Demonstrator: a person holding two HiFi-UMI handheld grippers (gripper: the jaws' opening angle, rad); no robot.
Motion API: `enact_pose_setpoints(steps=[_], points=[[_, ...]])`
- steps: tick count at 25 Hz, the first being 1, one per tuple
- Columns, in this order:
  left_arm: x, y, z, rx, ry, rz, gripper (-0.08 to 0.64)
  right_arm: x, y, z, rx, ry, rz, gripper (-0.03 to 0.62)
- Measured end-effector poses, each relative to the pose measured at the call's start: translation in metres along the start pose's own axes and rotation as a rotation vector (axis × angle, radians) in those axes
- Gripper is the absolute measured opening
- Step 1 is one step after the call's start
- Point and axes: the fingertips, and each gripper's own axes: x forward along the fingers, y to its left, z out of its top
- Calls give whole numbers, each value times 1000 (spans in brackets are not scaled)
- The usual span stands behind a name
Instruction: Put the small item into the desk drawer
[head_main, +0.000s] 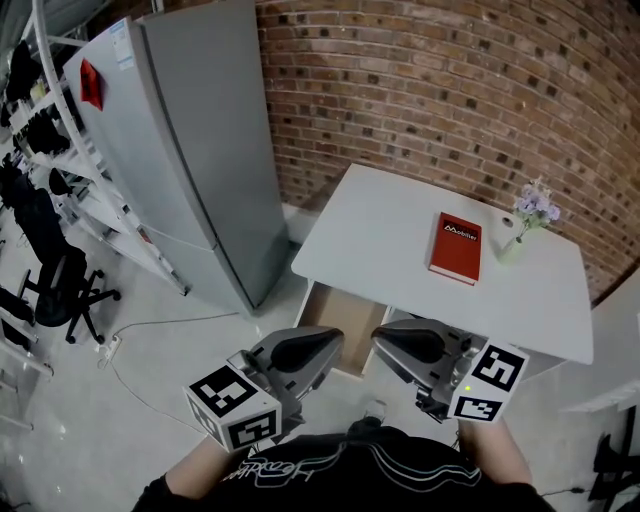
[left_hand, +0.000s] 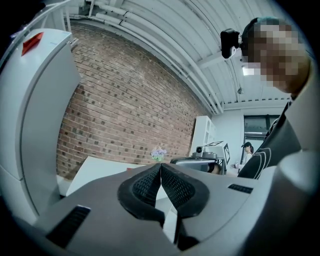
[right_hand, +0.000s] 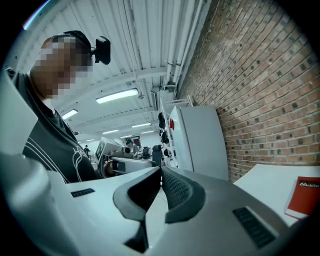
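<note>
I see the light wooden drawer (head_main: 335, 320) standing open under the white rectangular desk's (head_main: 390, 225) front edge (only its bare bottom shows). The red rectangular book (head_main: 456, 247) lies flat on the desk, its long axis running front to back. Beside it a small pale vase (head_main: 512, 248) holds purple flowers (head_main: 537, 205). In front of the desk, the left gripper (head_main: 333, 342) and the right gripper (head_main: 380, 346) are both clenched, empty.

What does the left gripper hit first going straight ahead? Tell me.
Likely the small vase of flowers on the white desk; the left gripper, shut, points at it. Depth is unclear.
</note>
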Motion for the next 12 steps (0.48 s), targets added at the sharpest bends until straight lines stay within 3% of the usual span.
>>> enact_pose_setpoints(steps=[12], points=[[-5,4,-15,20,28,-5,21,8,3,-13,7,-3,-33,48]])
